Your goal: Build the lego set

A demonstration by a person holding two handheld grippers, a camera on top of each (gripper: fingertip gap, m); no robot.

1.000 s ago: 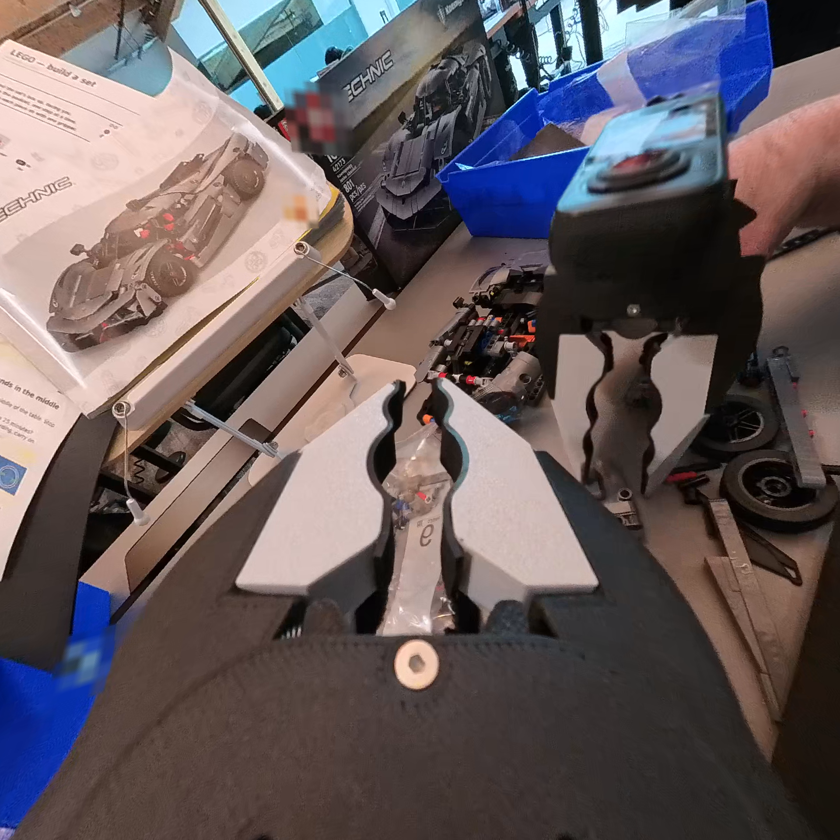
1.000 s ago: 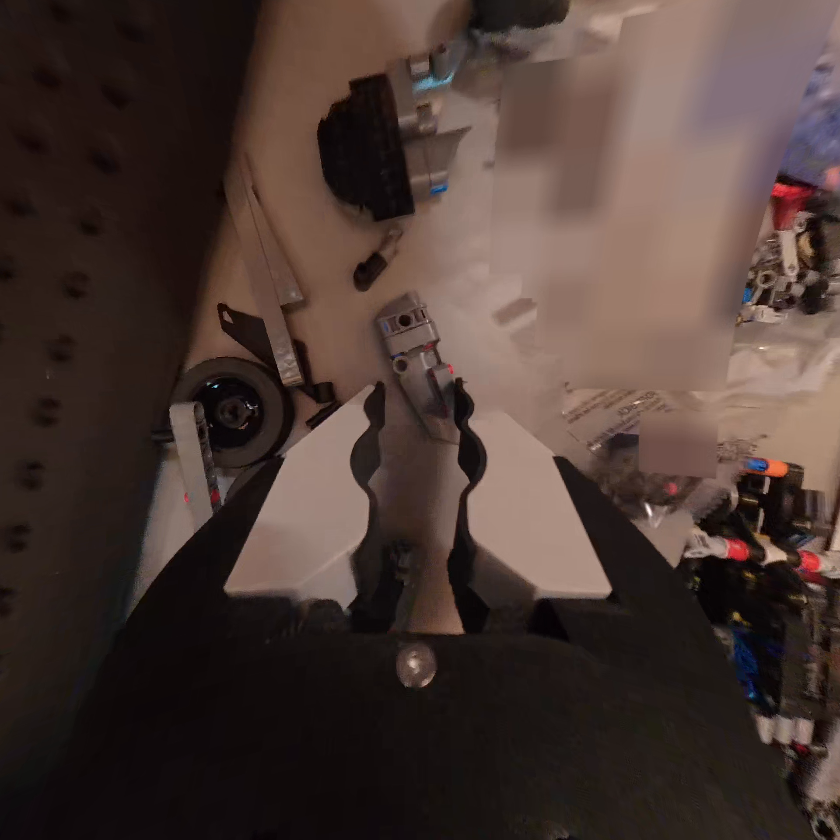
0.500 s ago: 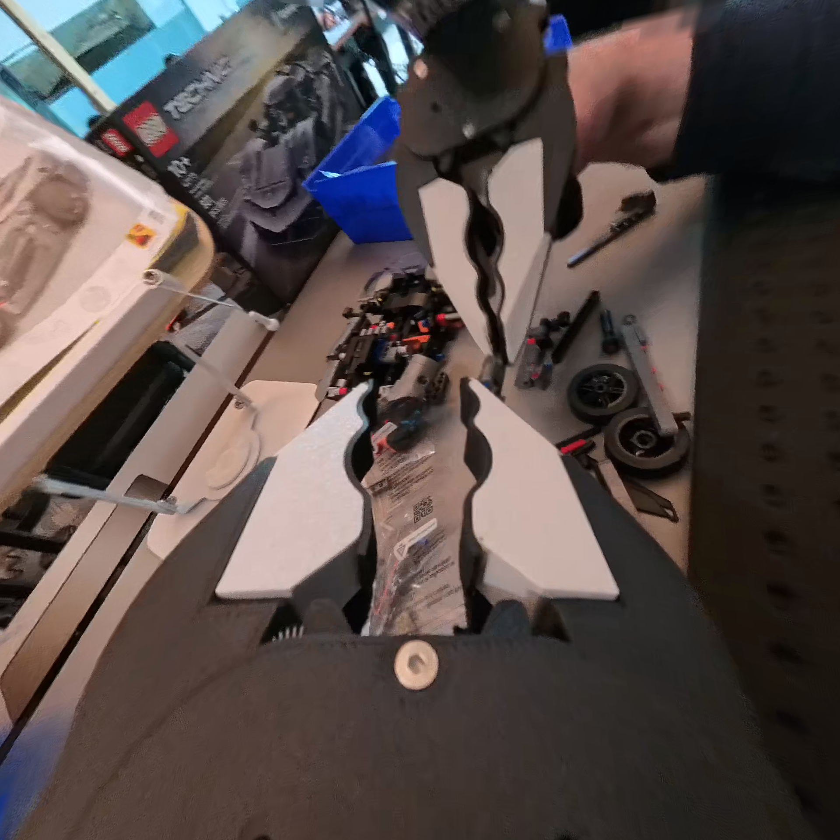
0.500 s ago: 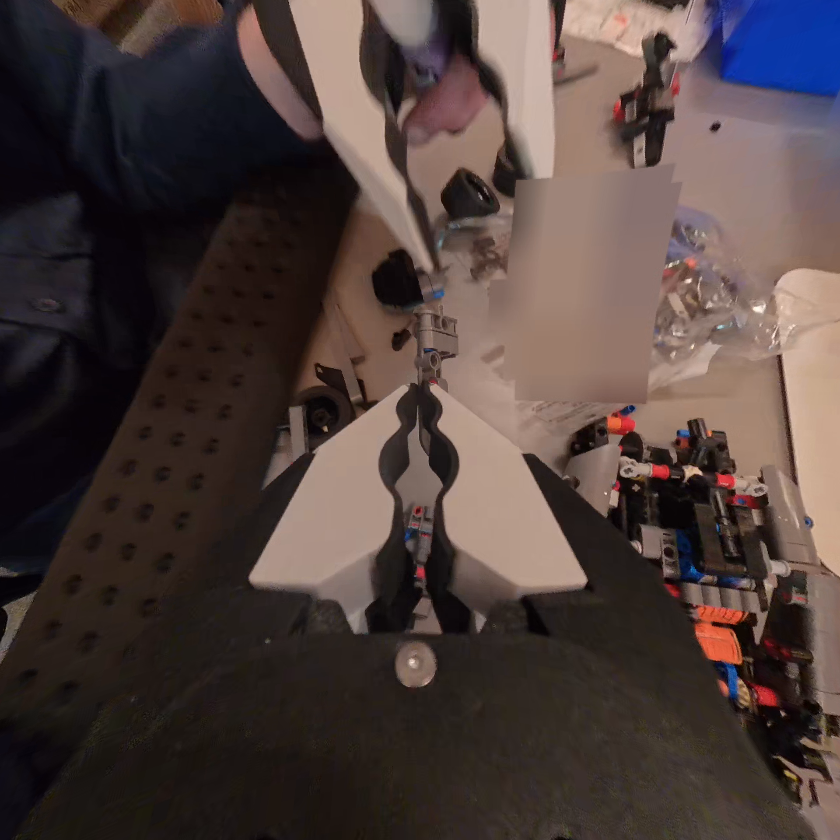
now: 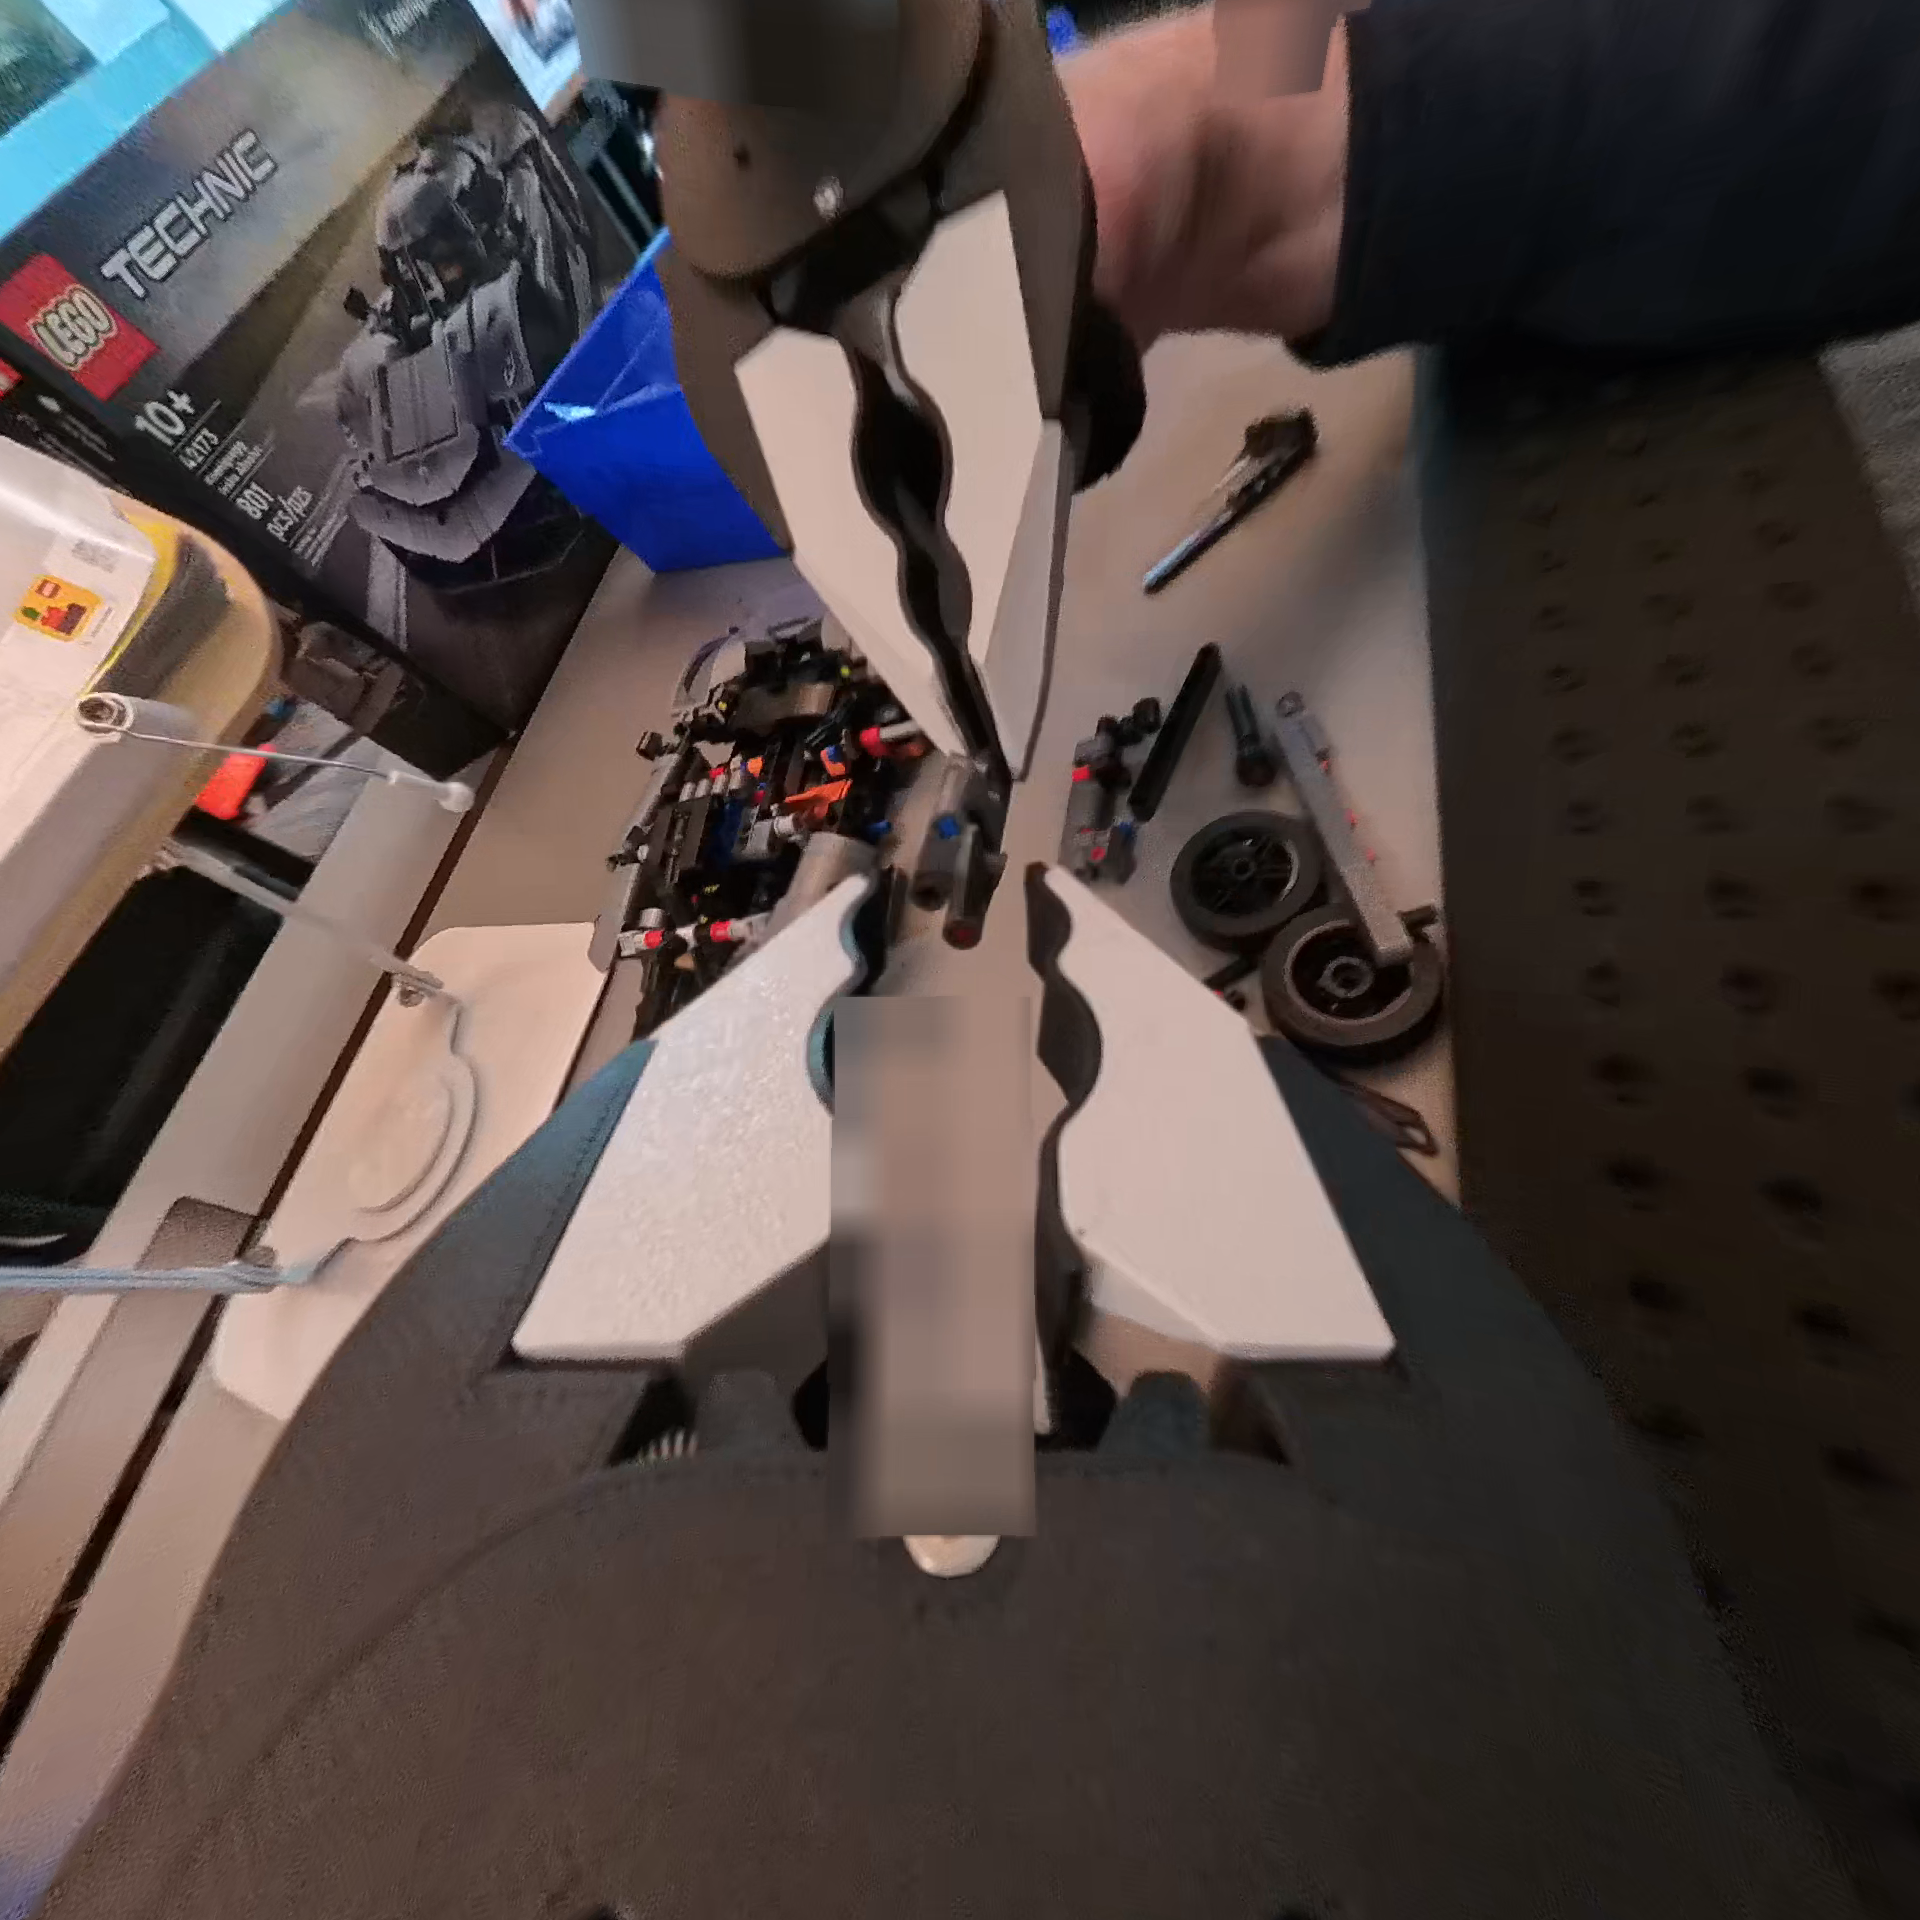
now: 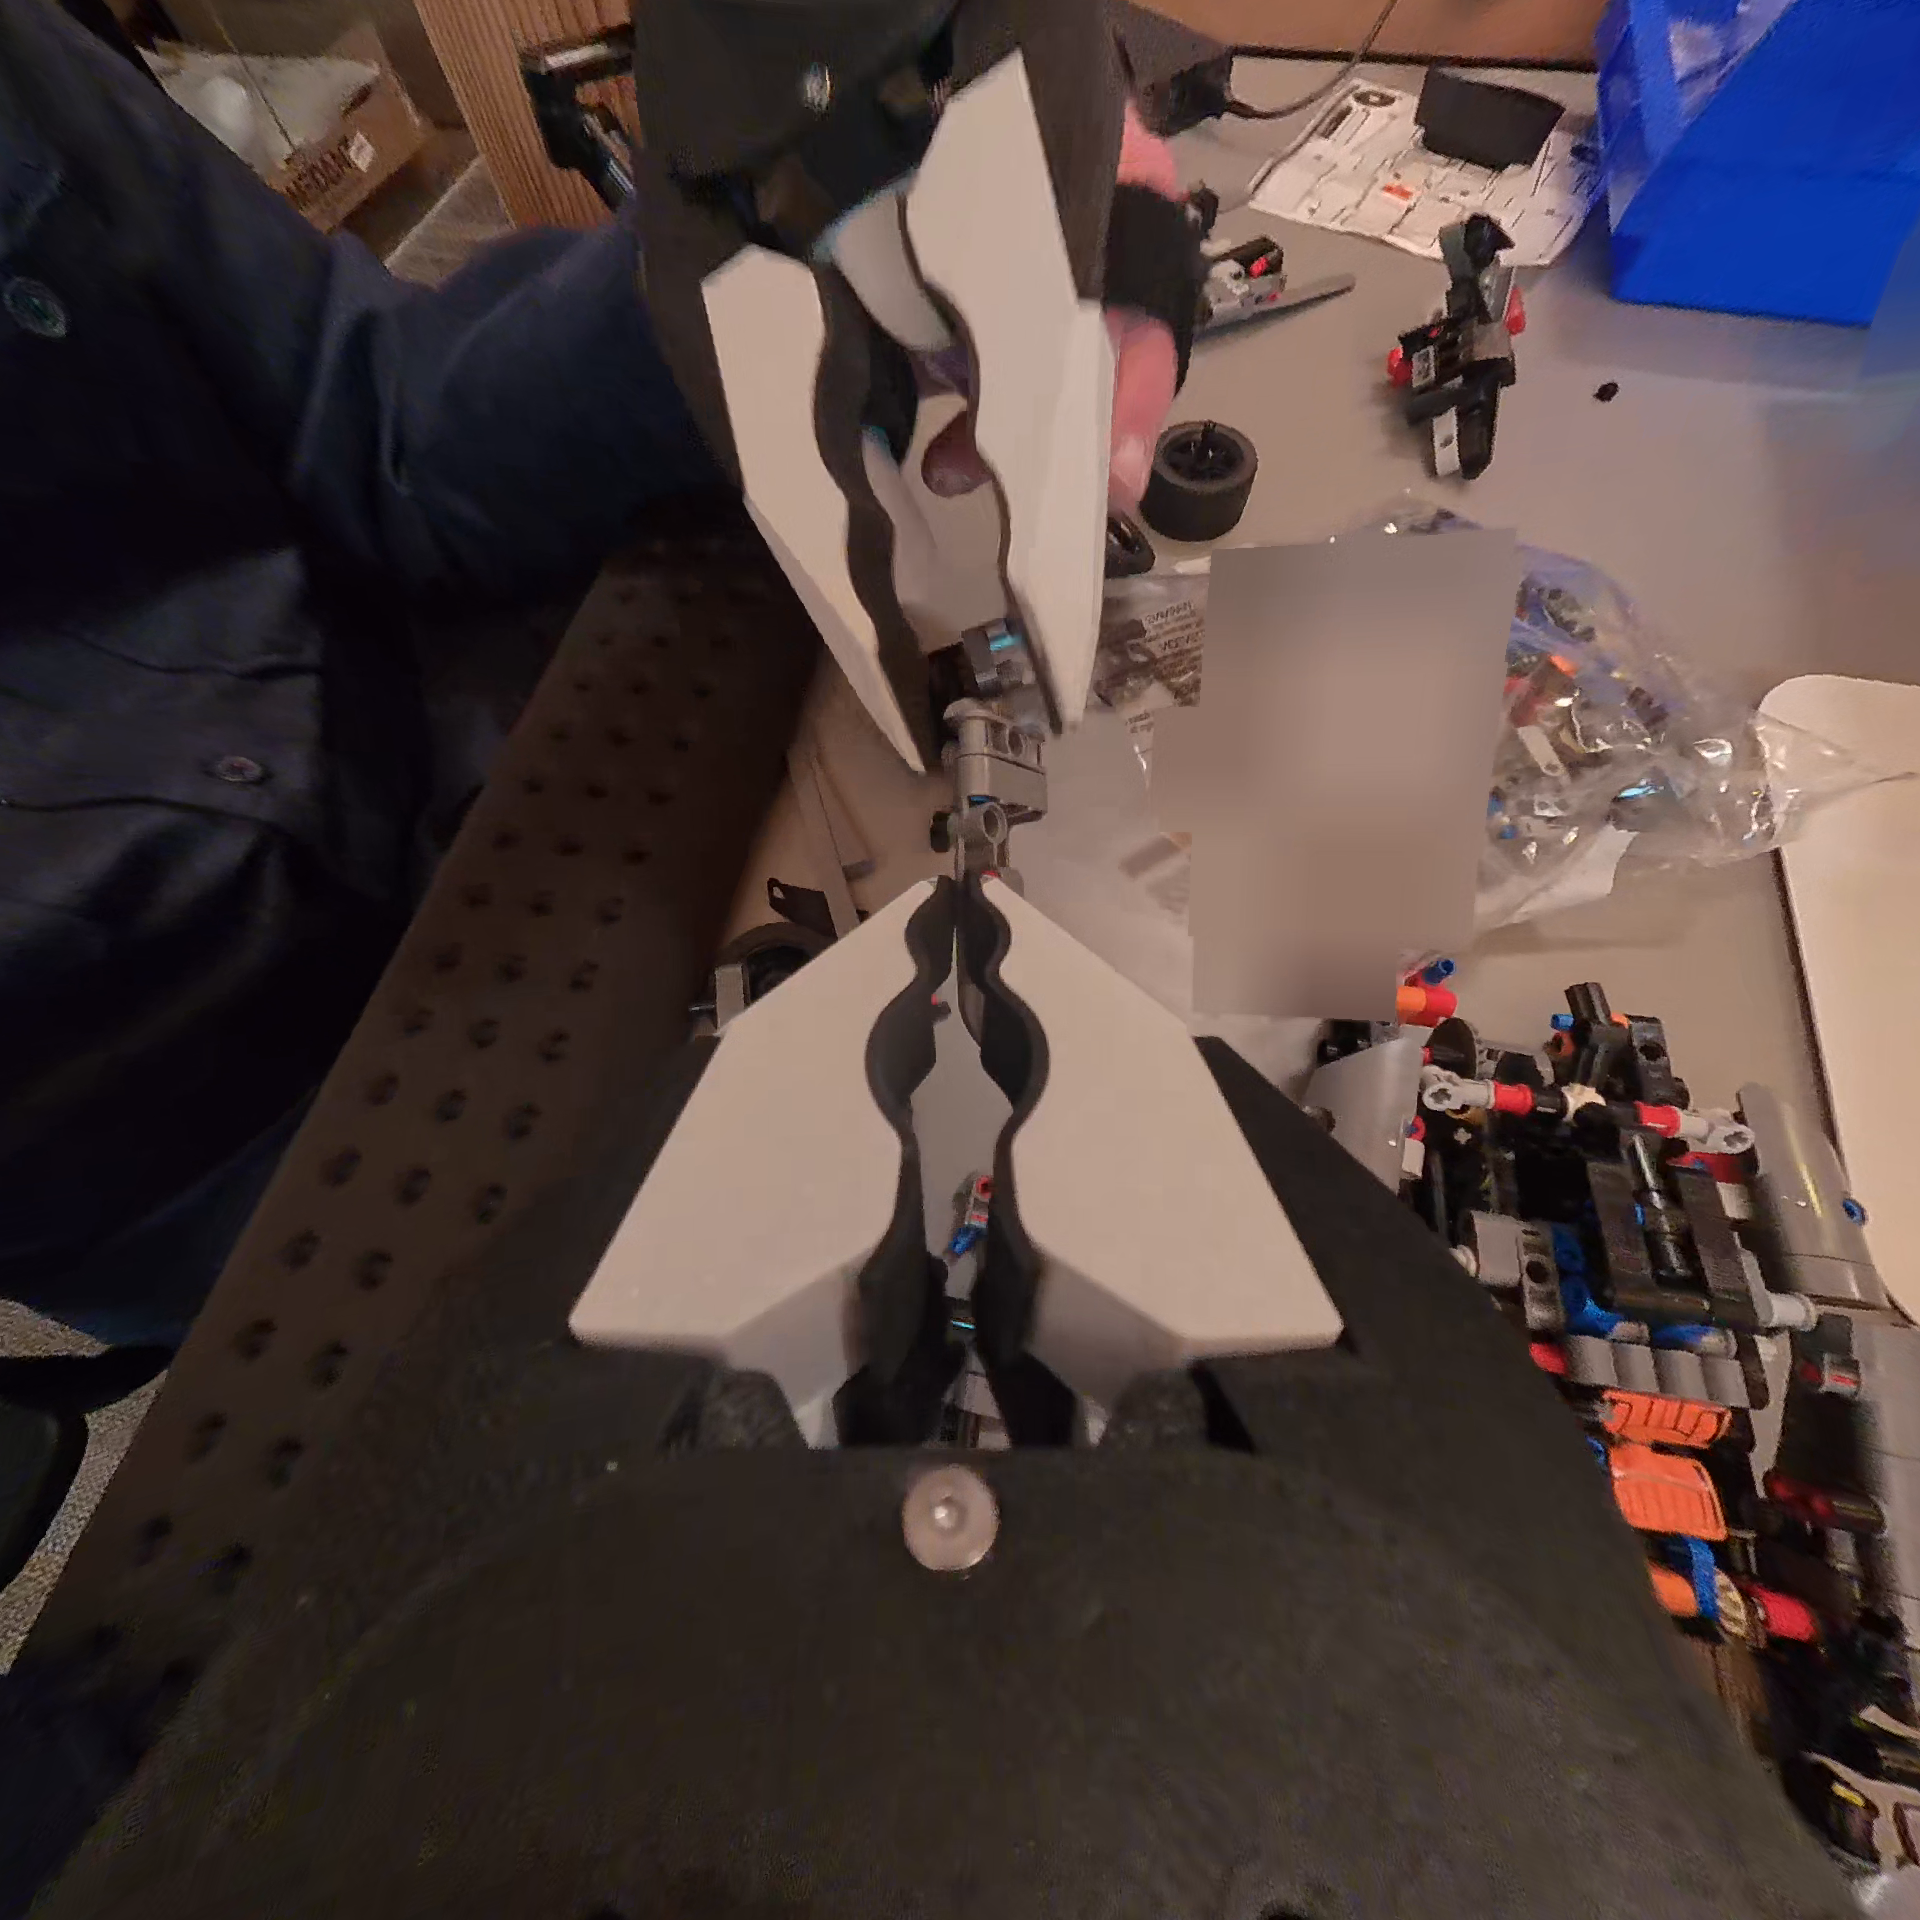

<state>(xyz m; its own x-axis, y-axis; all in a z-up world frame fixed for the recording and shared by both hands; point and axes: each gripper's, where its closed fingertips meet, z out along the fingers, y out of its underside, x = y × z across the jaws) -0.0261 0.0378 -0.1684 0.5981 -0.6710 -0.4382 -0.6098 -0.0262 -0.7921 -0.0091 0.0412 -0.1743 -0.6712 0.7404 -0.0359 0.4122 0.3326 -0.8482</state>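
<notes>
Holding a small grey Technic sub-assembly (image 6: 987,800) in mid-air, we have the right tool (image 6: 961,894) pinched closed on its lower stem, only the tips bearing on it. Our left tool (image 6: 987,717) stands with fingers apart around the piece's upper grey block, one finger (image 6: 821,520) on each side; whether either touches it we cannot tell. In the left wrist view the same piece (image 5: 961,852) hangs from the right tool's tips, just ahead of our own spread fingers (image 5: 1174,1122).

Below sits the partly built car chassis (image 6: 1652,1226) on the worktop (image 6: 1662,436), with loose wheels (image 5: 1242,878) and a bag of parts (image 6: 1621,748) nearby.

Risks as we judge them:
- The tip-only grip is thin; closing the left tool off-centre could lever the piece out and drop it among the loose parts.
- Squeezing across the joint between block and stem may pop the two apart.
- Both views show motion blur, so alignment is uncertain; a skewed close could twist the pin.
- A fall onto the chassis could knock fitted parts loose.
</notes>
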